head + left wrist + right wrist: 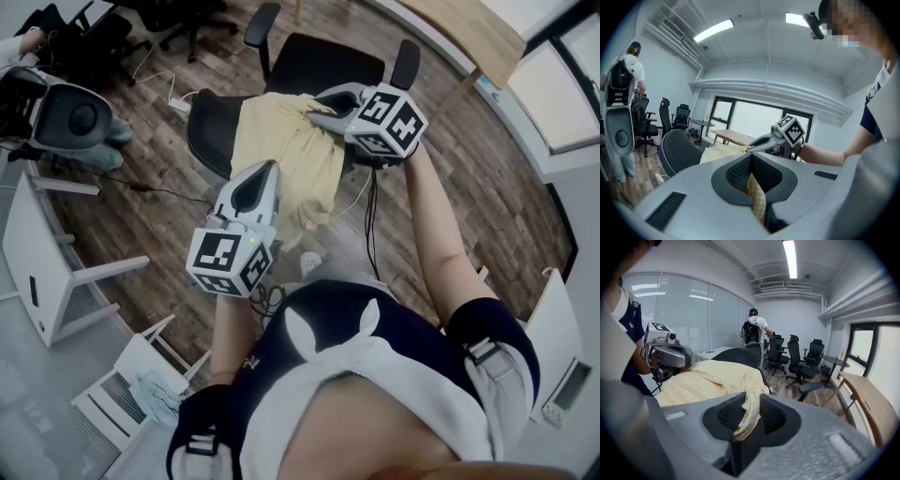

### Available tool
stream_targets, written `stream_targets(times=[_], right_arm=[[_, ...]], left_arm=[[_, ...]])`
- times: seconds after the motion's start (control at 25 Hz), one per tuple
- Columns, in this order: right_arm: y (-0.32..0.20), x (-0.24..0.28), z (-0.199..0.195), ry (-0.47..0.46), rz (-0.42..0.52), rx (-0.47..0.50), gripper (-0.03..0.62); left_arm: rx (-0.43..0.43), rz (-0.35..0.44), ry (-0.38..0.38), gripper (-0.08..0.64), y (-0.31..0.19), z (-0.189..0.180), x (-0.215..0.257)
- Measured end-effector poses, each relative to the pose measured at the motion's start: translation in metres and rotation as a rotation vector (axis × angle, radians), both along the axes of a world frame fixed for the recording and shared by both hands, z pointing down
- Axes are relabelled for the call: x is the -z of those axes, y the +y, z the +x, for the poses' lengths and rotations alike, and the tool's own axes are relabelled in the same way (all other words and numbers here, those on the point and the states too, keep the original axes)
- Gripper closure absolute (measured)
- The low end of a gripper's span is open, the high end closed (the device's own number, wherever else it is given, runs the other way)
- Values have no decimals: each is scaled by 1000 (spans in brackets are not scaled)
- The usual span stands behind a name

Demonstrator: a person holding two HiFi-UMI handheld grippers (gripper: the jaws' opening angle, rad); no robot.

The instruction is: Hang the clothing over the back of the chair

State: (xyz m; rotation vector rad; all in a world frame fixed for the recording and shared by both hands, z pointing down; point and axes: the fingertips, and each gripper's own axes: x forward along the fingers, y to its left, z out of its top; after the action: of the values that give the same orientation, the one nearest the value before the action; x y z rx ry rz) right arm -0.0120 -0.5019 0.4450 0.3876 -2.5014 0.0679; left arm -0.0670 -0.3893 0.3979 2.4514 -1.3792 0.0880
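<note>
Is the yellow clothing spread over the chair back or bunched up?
Spread: the yellow clothing lies draped across the chair back.

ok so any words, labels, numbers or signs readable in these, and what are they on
No legible text in any view.
Marker cube on the left gripper, marker cube on the right gripper: black-and-white square patterns, no letters.
Small light mark on the person's dark top: too small to read.
</note>
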Motion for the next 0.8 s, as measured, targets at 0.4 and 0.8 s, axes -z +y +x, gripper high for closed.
stream_targets(times=[0.4, 0.8], right_arm=[[-1, -14, 2, 3, -83, 23, 479], [-6, -5, 6, 35, 21, -17, 434]], left_arm=[[-4, -6, -7, 554, -1, 0, -2], [-17, -15, -12, 554, 0, 1, -3]])
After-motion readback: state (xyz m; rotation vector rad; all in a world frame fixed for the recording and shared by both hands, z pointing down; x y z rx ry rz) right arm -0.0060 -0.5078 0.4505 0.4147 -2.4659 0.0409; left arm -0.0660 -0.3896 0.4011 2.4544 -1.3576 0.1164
